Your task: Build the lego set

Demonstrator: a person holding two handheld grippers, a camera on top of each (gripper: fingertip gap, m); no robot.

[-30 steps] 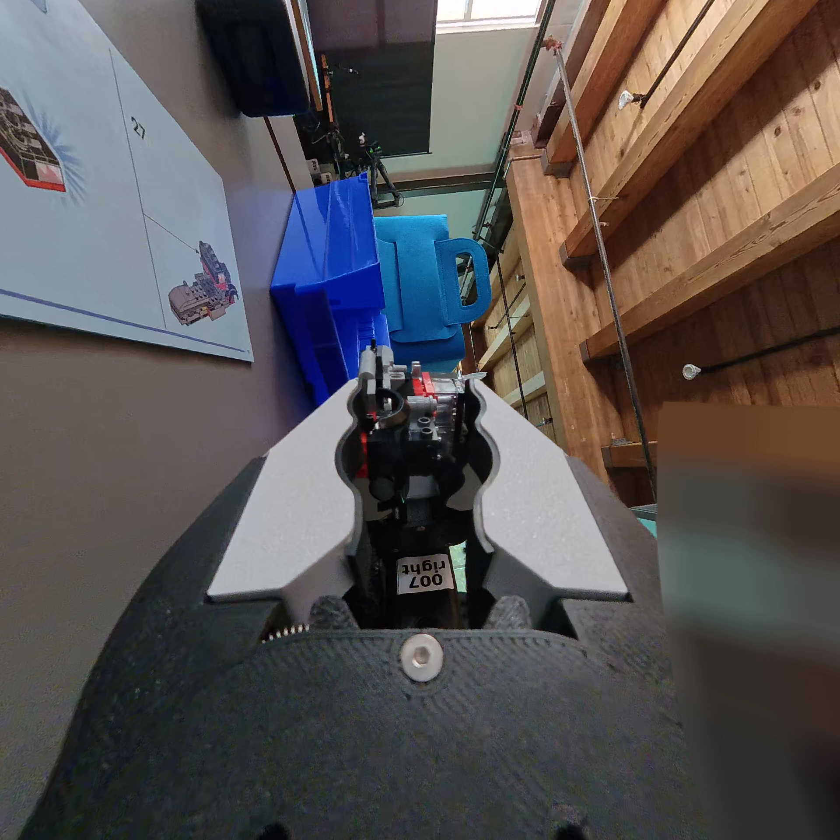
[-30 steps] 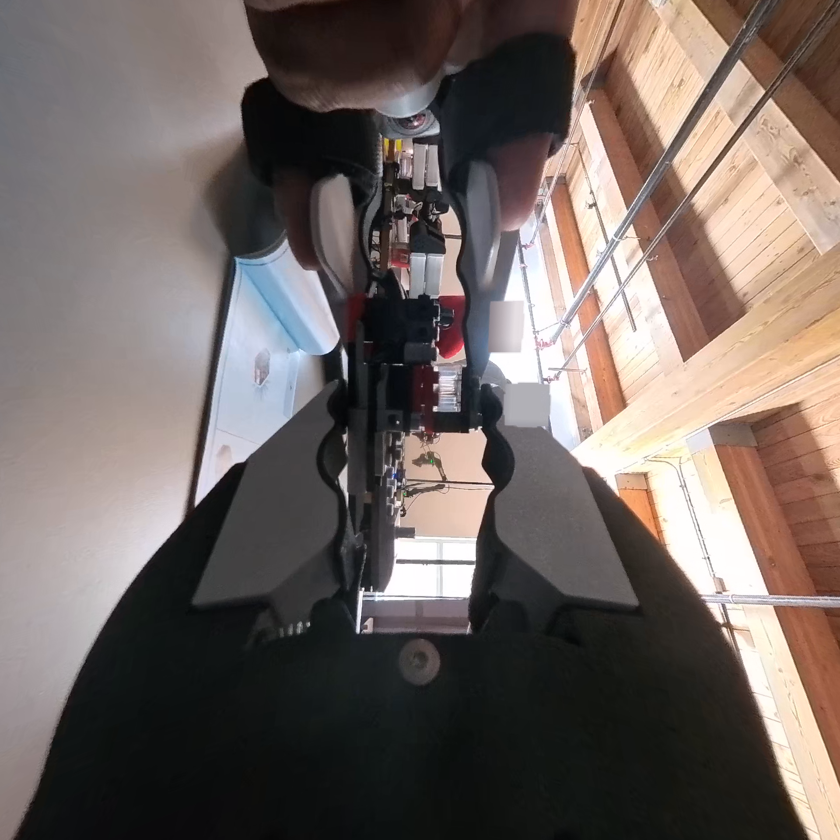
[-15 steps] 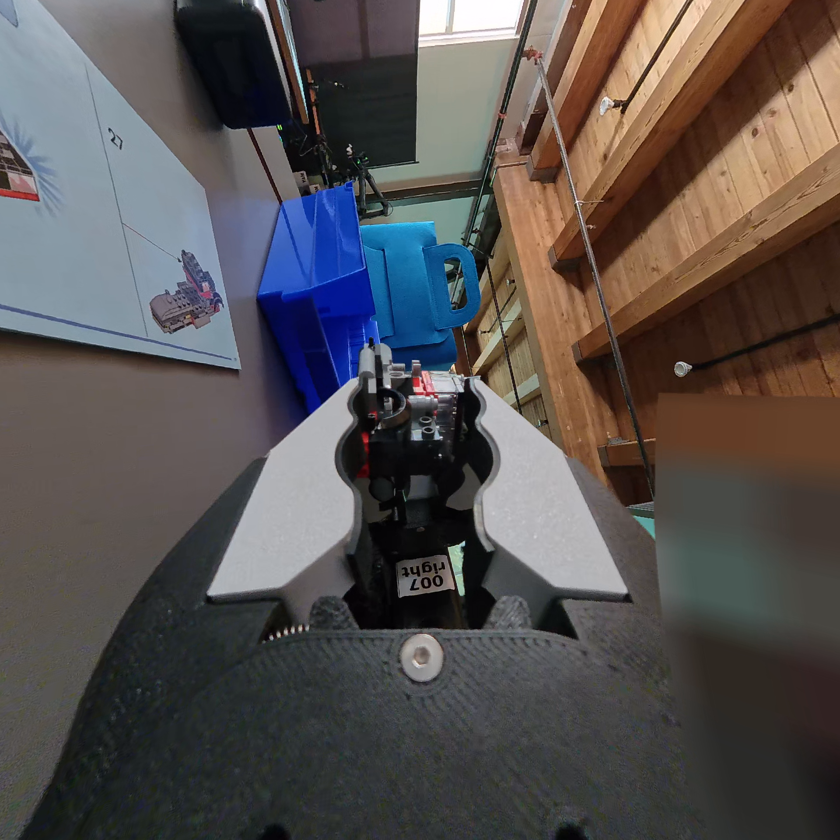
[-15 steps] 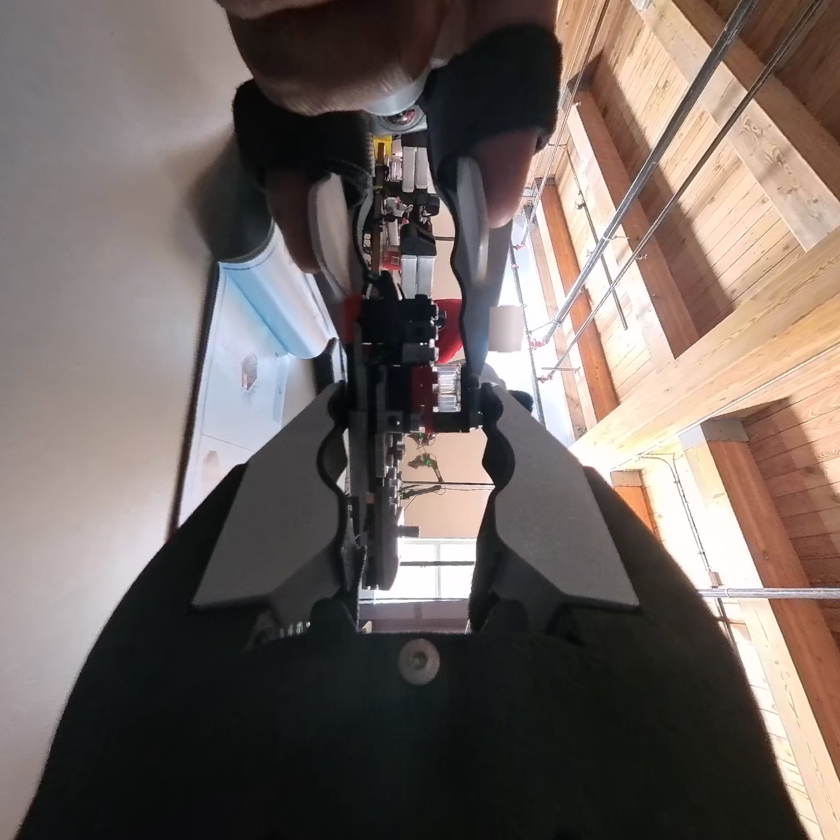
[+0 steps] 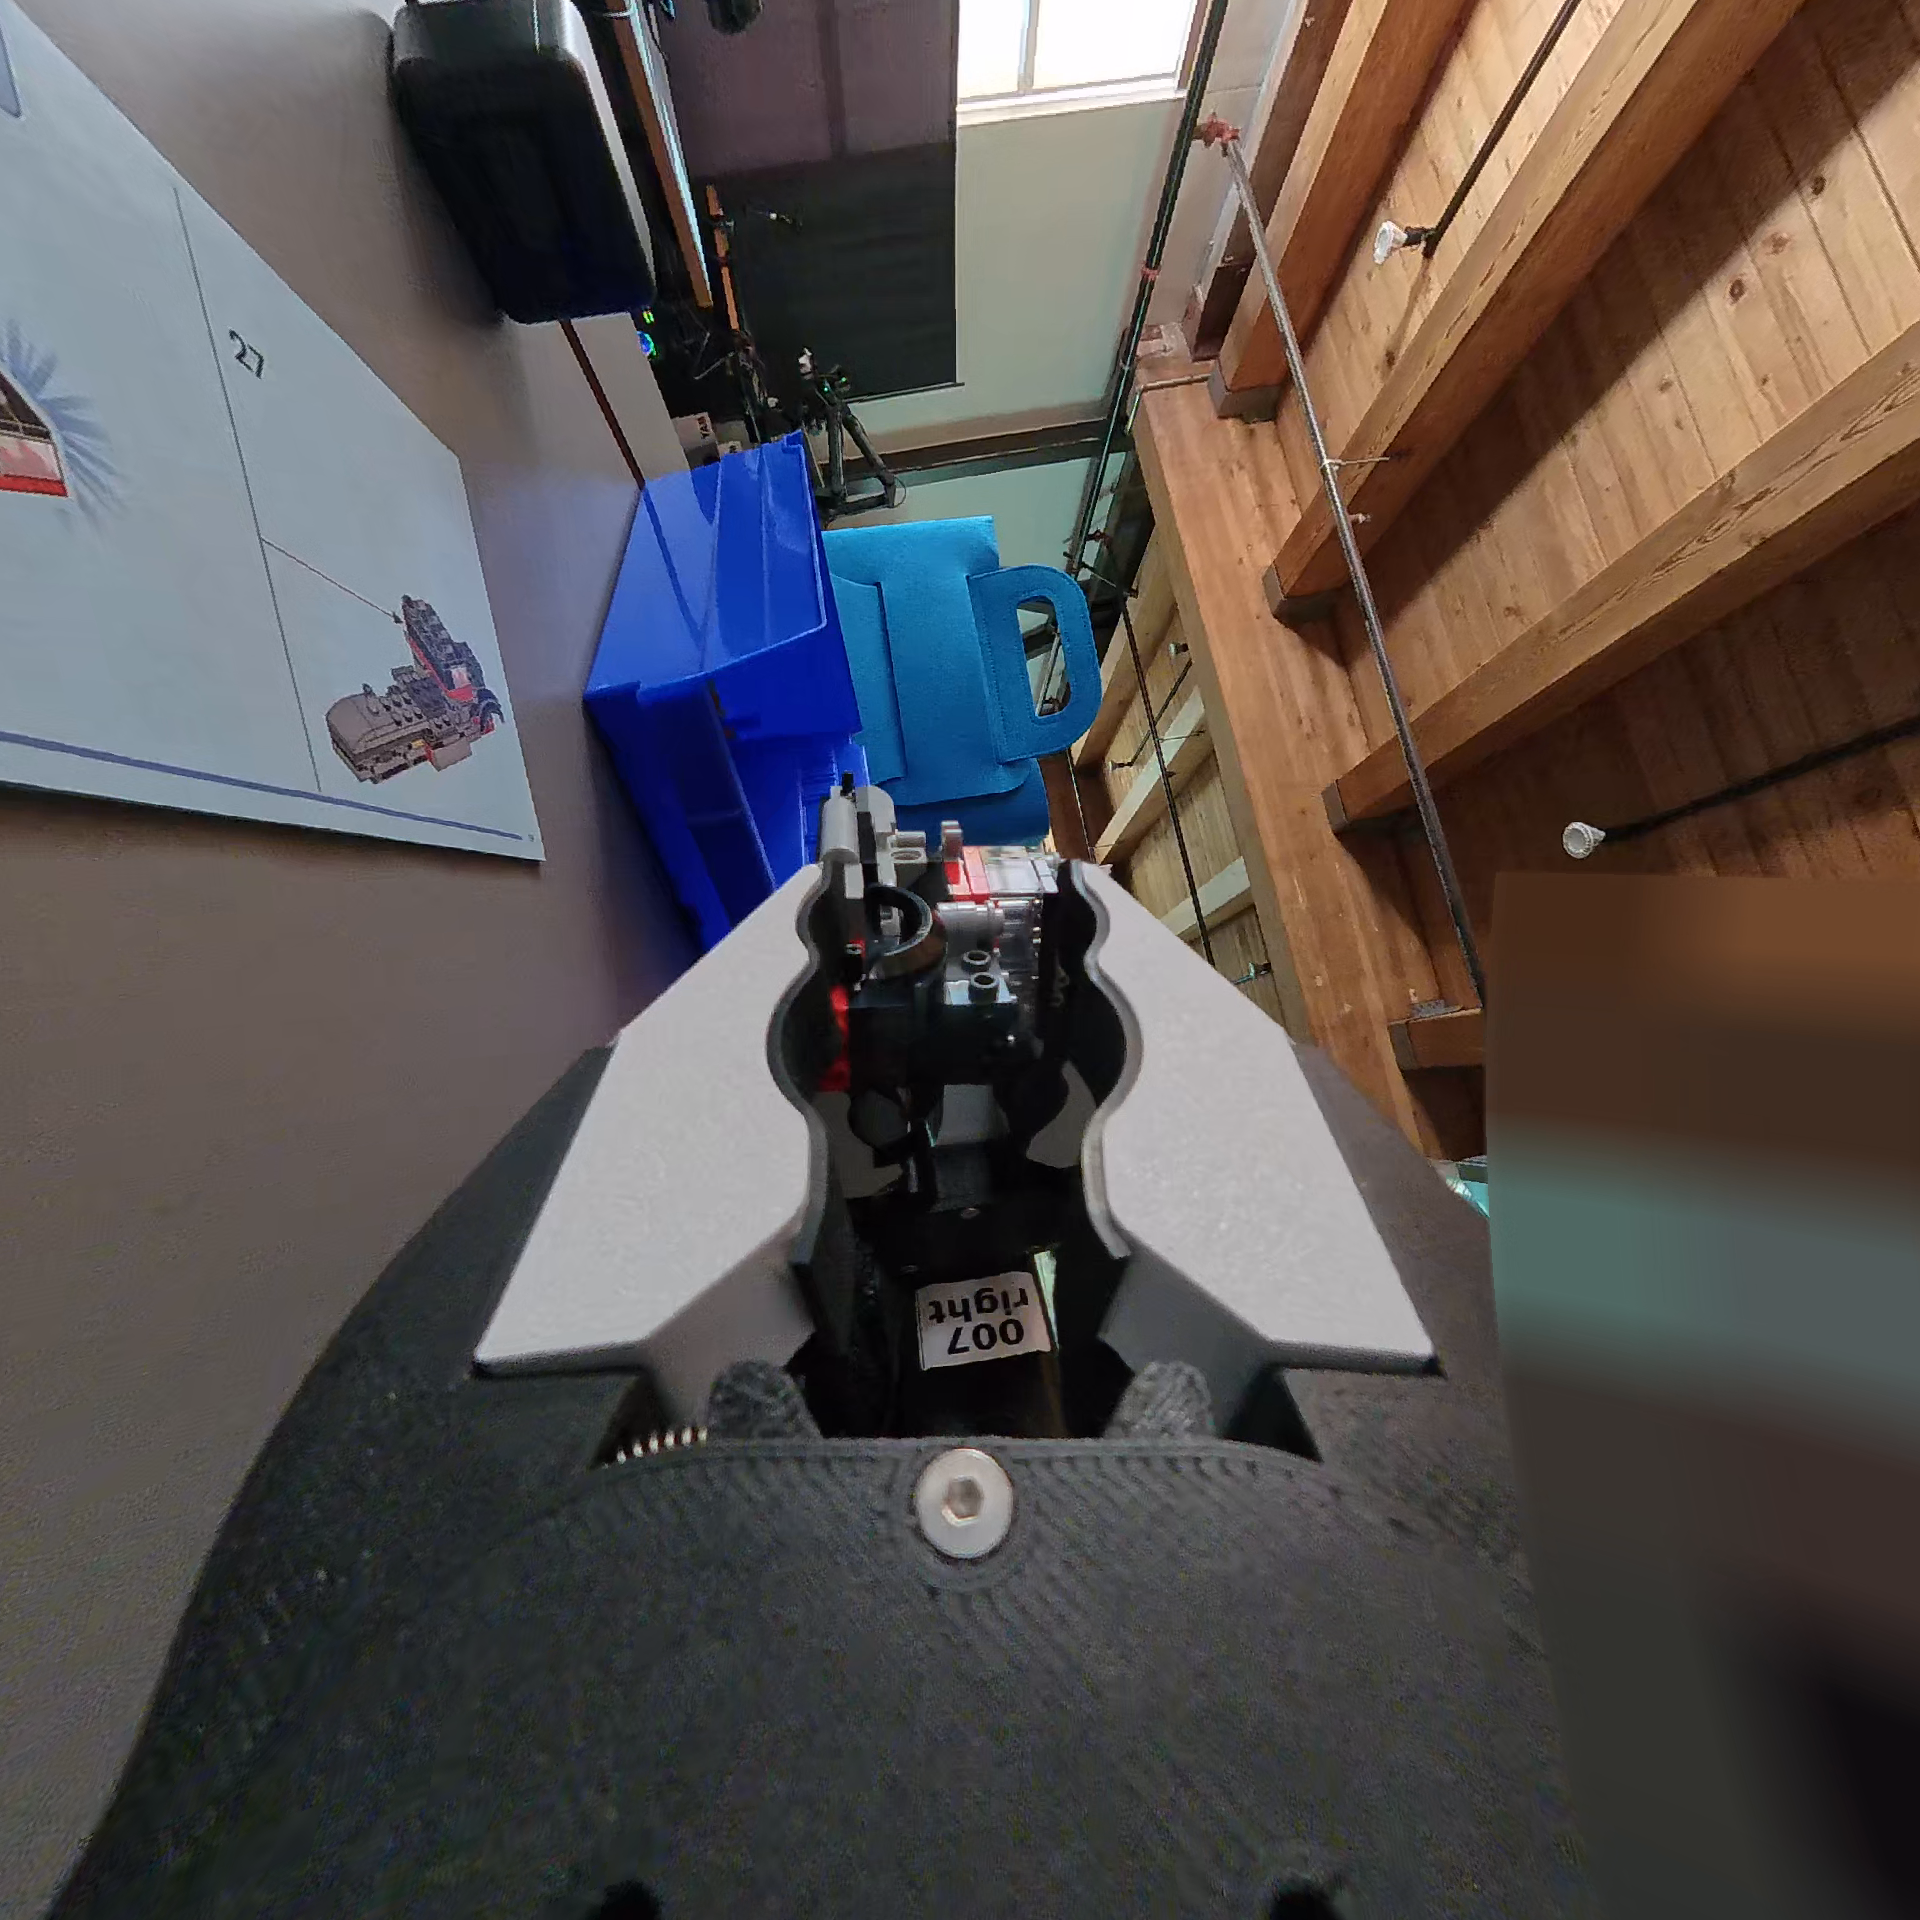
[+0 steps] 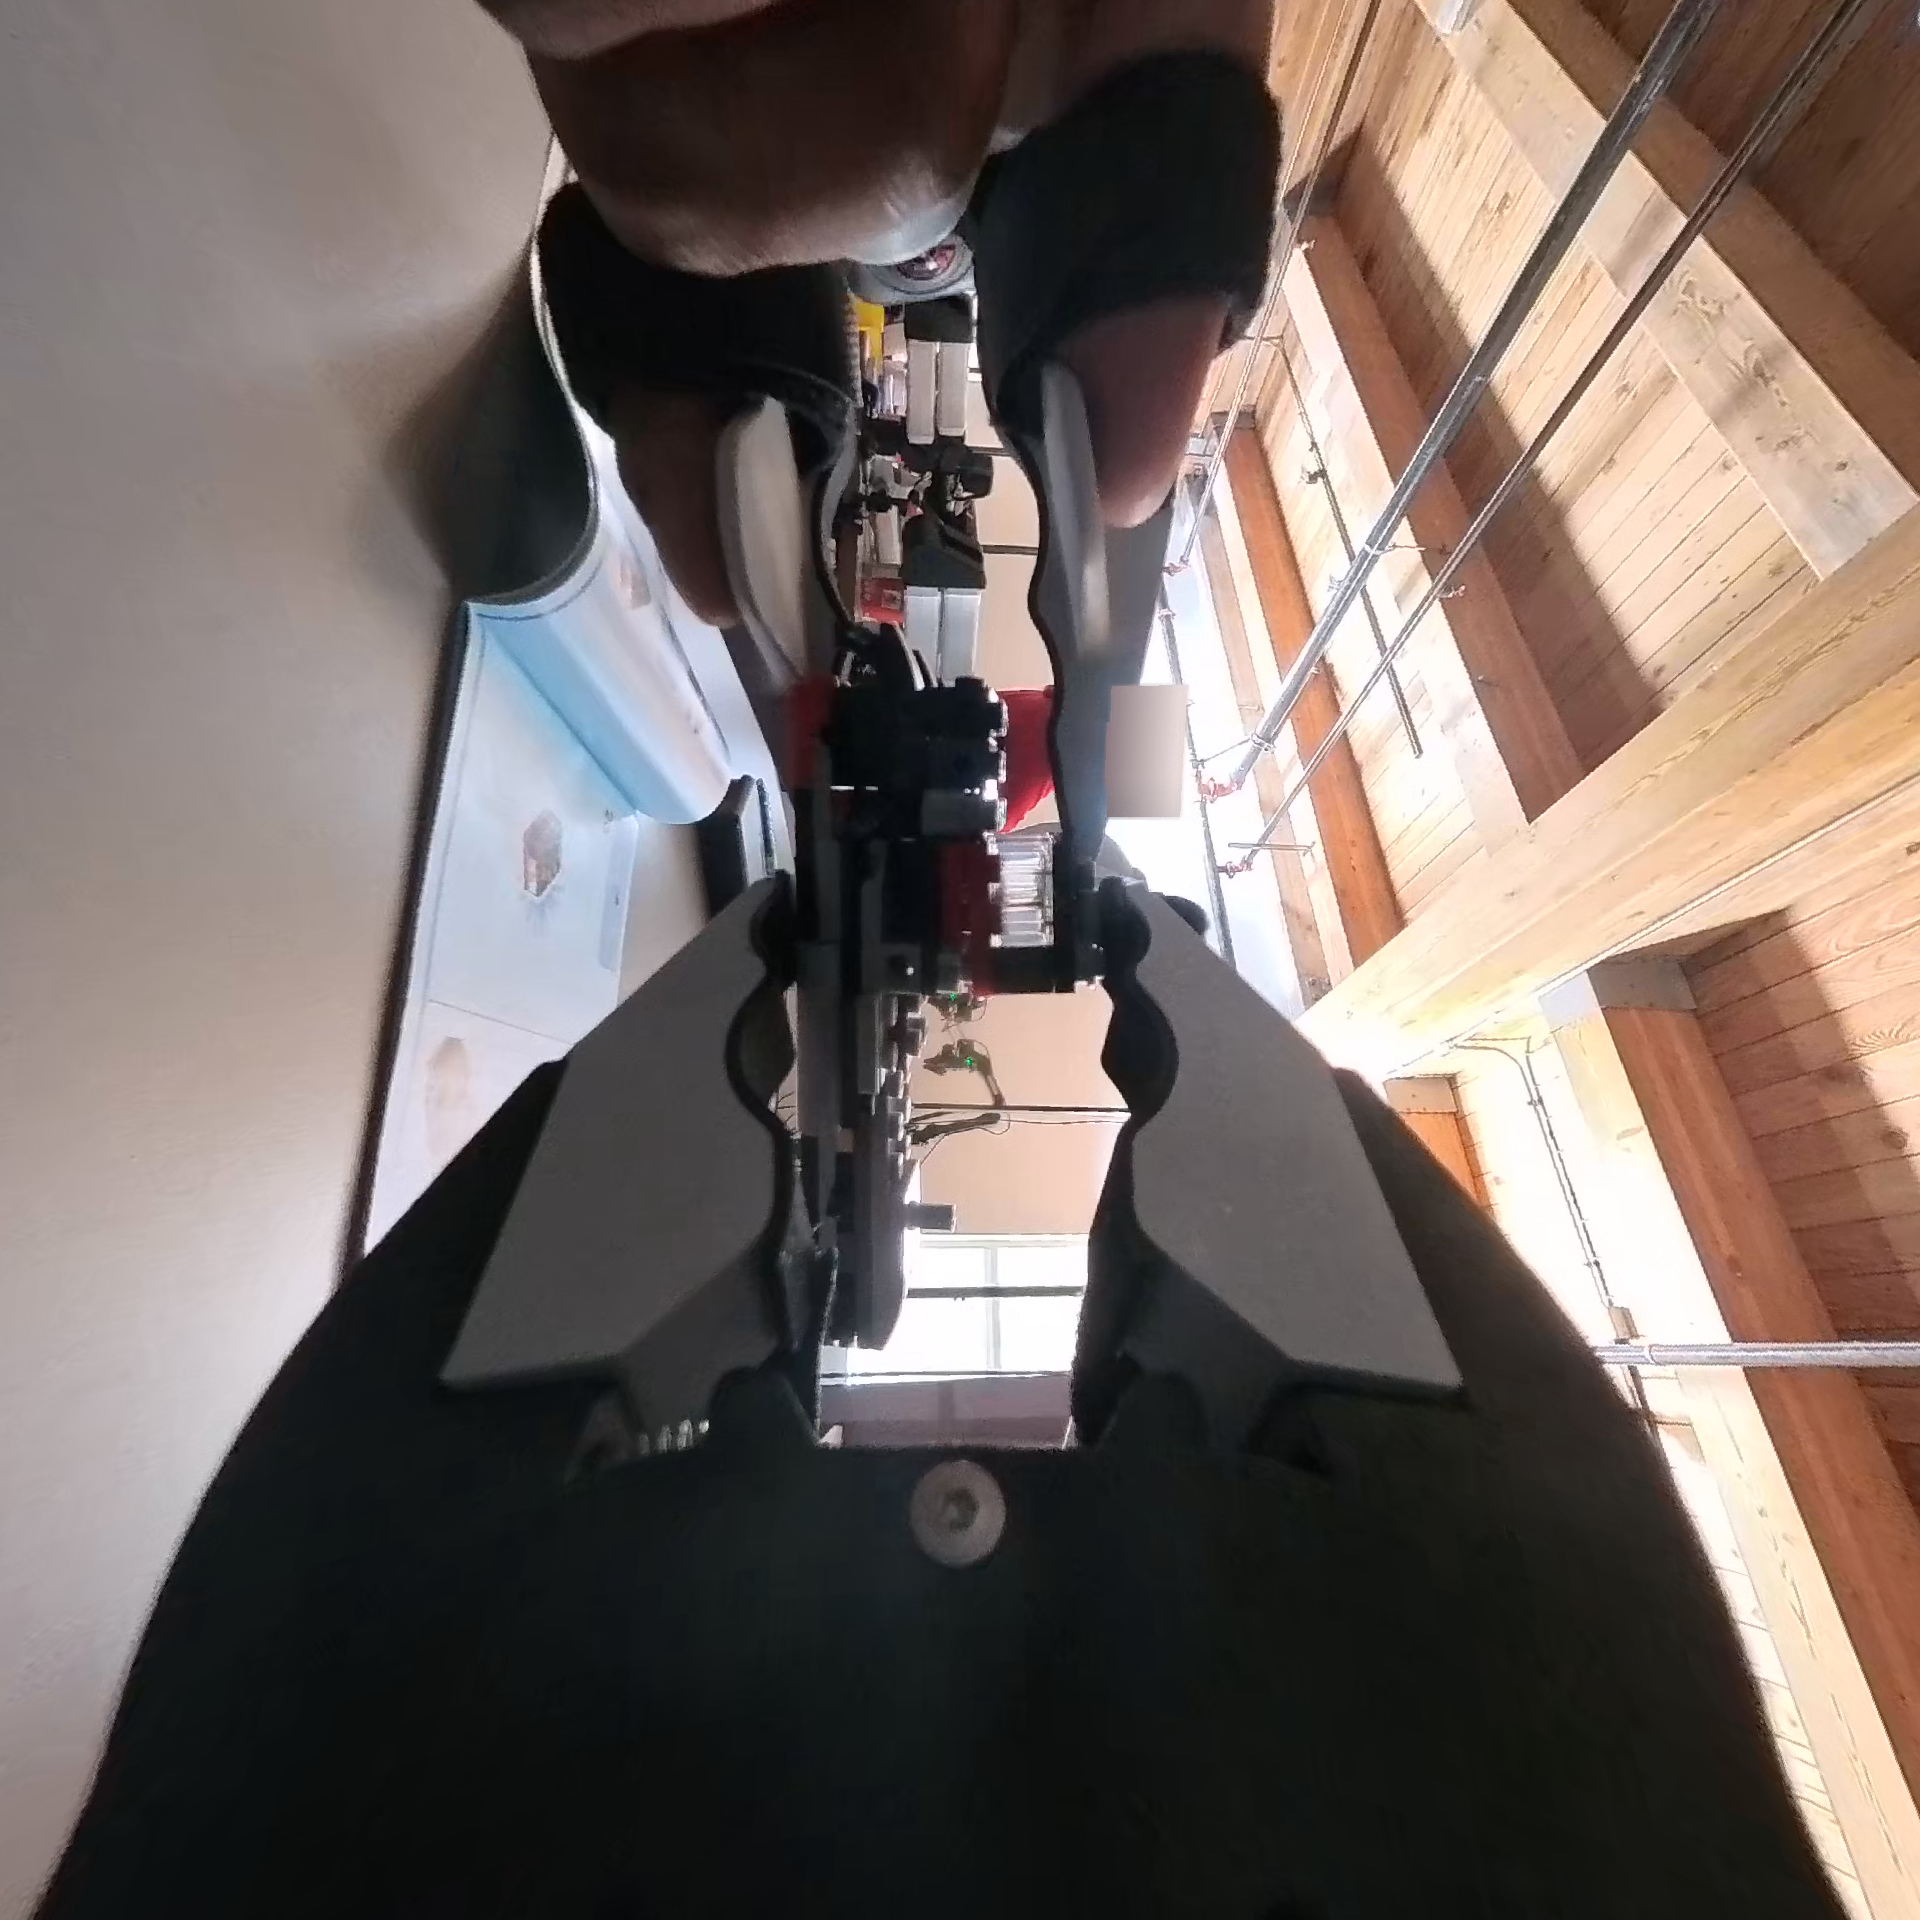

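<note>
A small lego model, black, grey and red with a clear piece, is held in the air between both grippers, beside the table top, which runs up the left of both views. My left gripper is shut on its sides. My right gripper is shut on the same lego model from the opposite end. The left gripper's pale fingers show at the top of the right wrist view, with a person's hand behind them. The right gripper's black body shows behind the model in the left wrist view.
An open instruction booklet lies on the table; it also shows in the right wrist view. A blue plastic bin and a blue felt bag stand past it. A black case sits farther back. Wooden beams fill the right.
Both grippers keep hold of the model. The pair has shifted slightly, so the booklet and bin have slid a little in the left wrist view. The left gripper's fingers have moved slightly in the right wrist view.
</note>
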